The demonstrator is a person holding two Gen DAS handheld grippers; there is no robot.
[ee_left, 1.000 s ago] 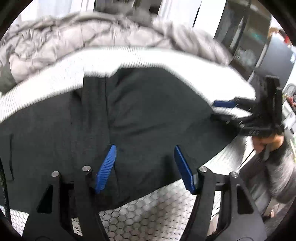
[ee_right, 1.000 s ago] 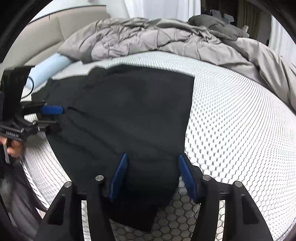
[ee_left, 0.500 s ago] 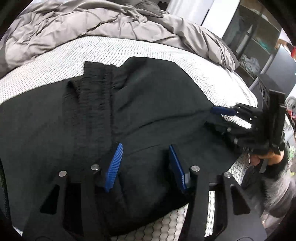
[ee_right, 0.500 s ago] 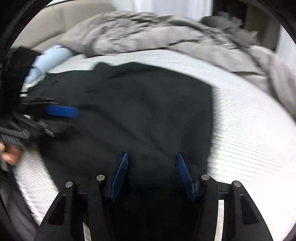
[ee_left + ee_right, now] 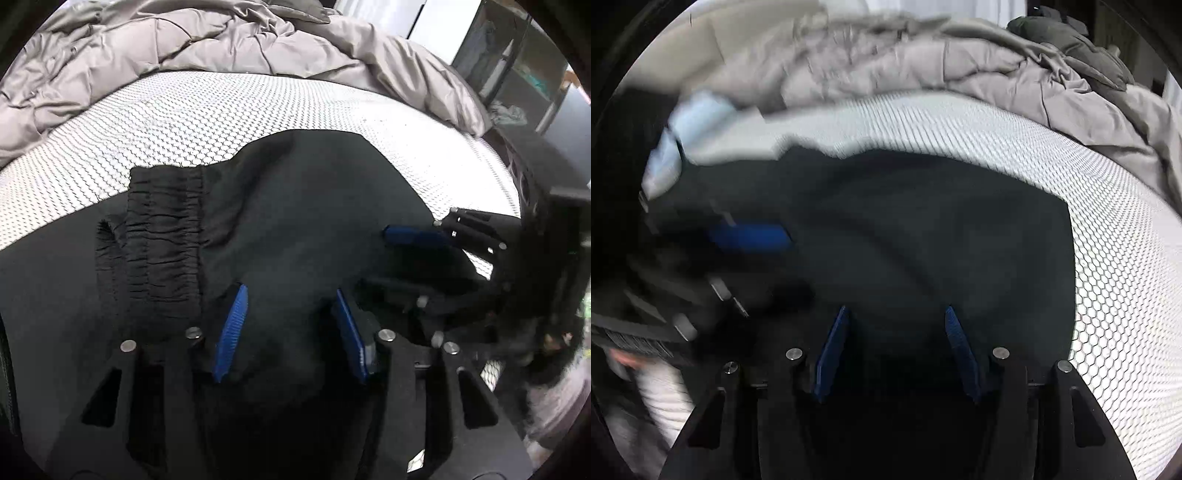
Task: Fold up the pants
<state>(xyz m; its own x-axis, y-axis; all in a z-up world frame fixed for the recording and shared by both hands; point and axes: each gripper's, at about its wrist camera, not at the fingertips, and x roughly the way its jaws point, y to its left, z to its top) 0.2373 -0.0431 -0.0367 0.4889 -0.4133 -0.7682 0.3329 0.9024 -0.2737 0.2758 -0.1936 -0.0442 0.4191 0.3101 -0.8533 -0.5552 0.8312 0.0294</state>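
Observation:
Black pants (image 5: 303,206) lie spread on a white honeycomb-patterned mattress (image 5: 192,110), with the gathered elastic waistband (image 5: 162,240) to the left. My left gripper (image 5: 290,291) hovers low over the cloth just right of the waistband. Its jaws are closing, with black fabric between the blue pads (image 5: 231,332), which stand apart. To its right is my right gripper (image 5: 424,254), held sideways over the pants' edge. In the right wrist view the right gripper (image 5: 897,310) stands open over the pants (image 5: 923,229), and the left gripper (image 5: 750,236) shows blurred at the left.
A rumpled grey duvet (image 5: 221,40) is piled along the far side of the mattress. A pale blue pillow (image 5: 687,125) lies at the far left. Dark shelving (image 5: 517,74) stands beyond the bed. A person's hand and sleeve (image 5: 554,369) hold the right gripper off the near edge.
Both grippers have moved forward over the pants and closer together, so the near mattress edge no longer shows under them. The left jaws have narrowed. The right jaws look unchanged.

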